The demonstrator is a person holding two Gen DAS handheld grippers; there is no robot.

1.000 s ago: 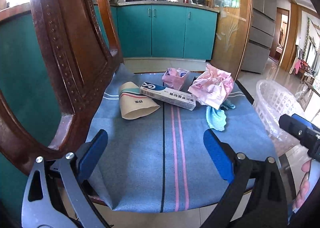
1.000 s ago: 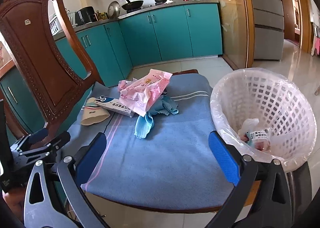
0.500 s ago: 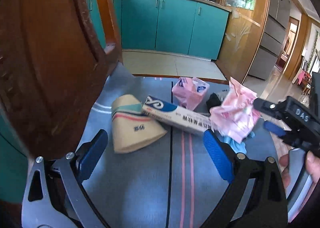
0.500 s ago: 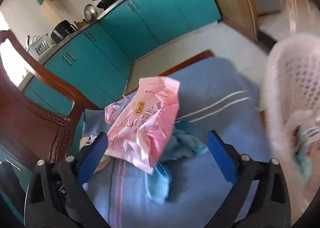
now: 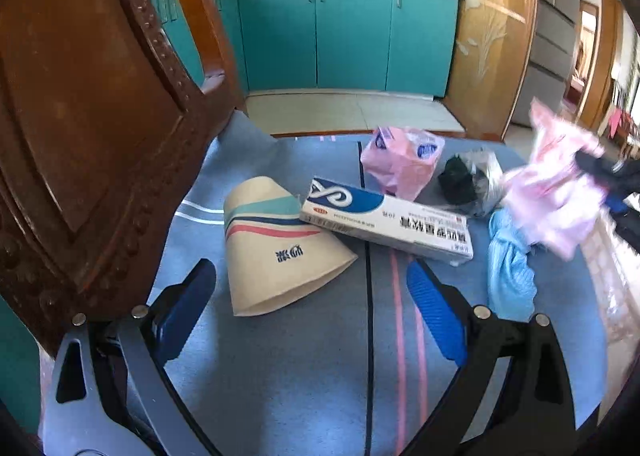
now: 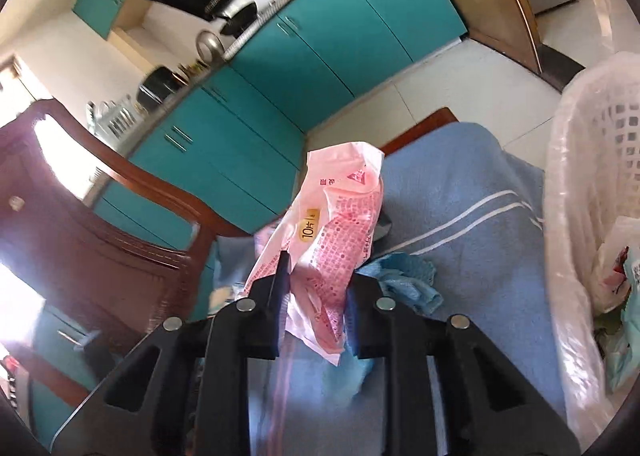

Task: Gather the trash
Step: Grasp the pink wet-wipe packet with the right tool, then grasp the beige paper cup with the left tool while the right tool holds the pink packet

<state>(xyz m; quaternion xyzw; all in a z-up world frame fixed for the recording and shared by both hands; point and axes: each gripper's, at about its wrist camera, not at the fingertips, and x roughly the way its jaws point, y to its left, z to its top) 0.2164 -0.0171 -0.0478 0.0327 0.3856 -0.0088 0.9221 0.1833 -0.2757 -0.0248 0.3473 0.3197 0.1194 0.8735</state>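
My right gripper (image 6: pixel 316 288) is shut on a pink plastic wrapper (image 6: pixel 336 232) and holds it above the blue chair cushion (image 6: pixel 472 224); the wrapper also shows blurred at the right of the left wrist view (image 5: pixel 552 192). My left gripper (image 5: pixel 312 296) is open and empty, just in front of a flattened paper cup (image 5: pixel 276 248). Beyond the cup lie a white and blue toothpaste box (image 5: pixel 384 220), a pink tissue pack (image 5: pixel 400 160), a black plastic wad (image 5: pixel 468 180) and a light blue cloth (image 5: pixel 508 264).
A white mesh basket (image 6: pixel 576 192) lined with clear plastic stands right of the chair and holds some trash. The carved wooden chair back (image 5: pixel 88 128) rises close on the left. Teal kitchen cabinets (image 5: pixel 344 32) stand behind.
My right gripper has closed on the pink wrapper and lifted it off the cushion toward the right. My left gripper has moved closer to the paper cup.
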